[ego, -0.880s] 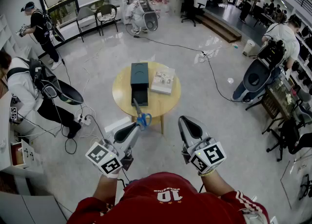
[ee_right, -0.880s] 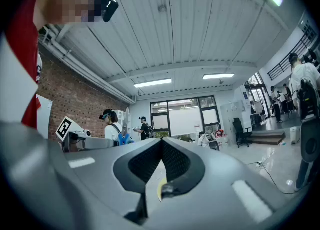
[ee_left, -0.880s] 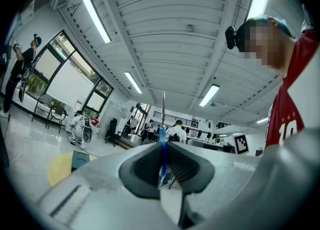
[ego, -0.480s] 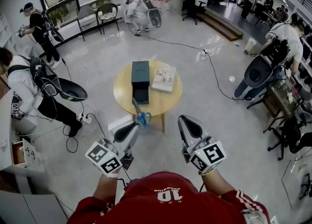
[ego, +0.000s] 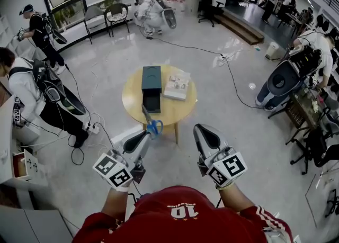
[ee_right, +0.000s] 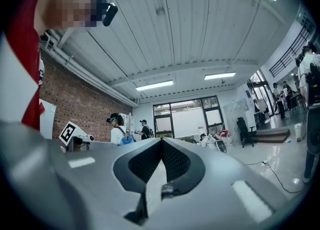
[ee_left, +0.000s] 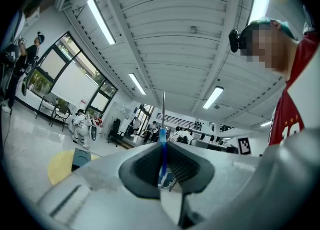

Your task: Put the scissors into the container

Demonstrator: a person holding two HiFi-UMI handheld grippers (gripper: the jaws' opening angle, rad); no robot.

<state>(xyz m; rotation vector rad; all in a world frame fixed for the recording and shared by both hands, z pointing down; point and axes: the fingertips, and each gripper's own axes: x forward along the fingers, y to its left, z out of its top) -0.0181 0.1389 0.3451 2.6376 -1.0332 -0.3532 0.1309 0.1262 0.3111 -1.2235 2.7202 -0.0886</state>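
The scissors (ego: 153, 127) have blue handles and a steel blade that points up and away. My left gripper (ego: 144, 136) is shut on the handles and holds them in the air just short of the round wooden table (ego: 183, 110). In the left gripper view the scissors (ee_left: 162, 141) stand edge-on between the closed pads. The container (ego: 151, 80) is a dark teal box at the table's middle, with an open drawer (ego: 152, 101) on its near side. My right gripper (ego: 205, 137) hangs beside the left one, shut and empty; its pads (ee_right: 172, 161) meet with nothing between them.
A book (ego: 177, 86) lies on the table to the right of the container. Cables (ego: 98, 125) and a power strip trail over the floor at the left. Several people with gear stand around the room, the nearest (ego: 32, 93) at the left.
Both grippers have stayed almost where they were; the scissors have shifted only slightly up and left. People at the room's edges have moved.
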